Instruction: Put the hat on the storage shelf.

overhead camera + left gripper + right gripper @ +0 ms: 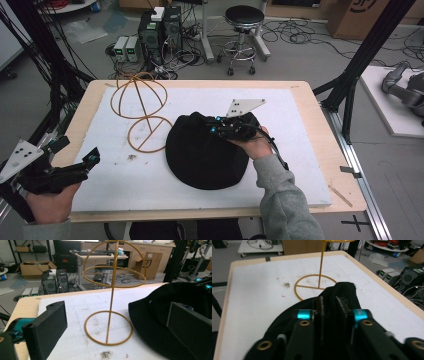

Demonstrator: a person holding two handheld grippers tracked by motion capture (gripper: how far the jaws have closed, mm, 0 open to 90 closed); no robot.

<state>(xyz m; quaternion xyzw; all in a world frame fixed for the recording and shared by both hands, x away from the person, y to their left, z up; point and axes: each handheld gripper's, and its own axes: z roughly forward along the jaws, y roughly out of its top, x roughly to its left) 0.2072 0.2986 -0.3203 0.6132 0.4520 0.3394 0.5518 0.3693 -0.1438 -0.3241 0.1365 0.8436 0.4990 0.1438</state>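
Note:
A black bucket hat (205, 162) lies brim-down on the white foam board (290, 120), right of centre. My right gripper (216, 126) rests on the hat's crown, its jaws shut on a pinched fold of the black fabric (342, 290). A gold wire hat stand (142, 107) is upright at the board's back left, its ring base (108, 327) just left of the hat's brim (150, 315). My left gripper (77, 150) hovers by the table's left edge, open with nothing between its fingers (47, 327), and points toward the stand.
The wooden table (325, 145) borders the board on all sides. Behind it on the floor are computer towers (160, 30), a stool (243, 30) and loose cables. A black frame post (360, 55) rises at the right.

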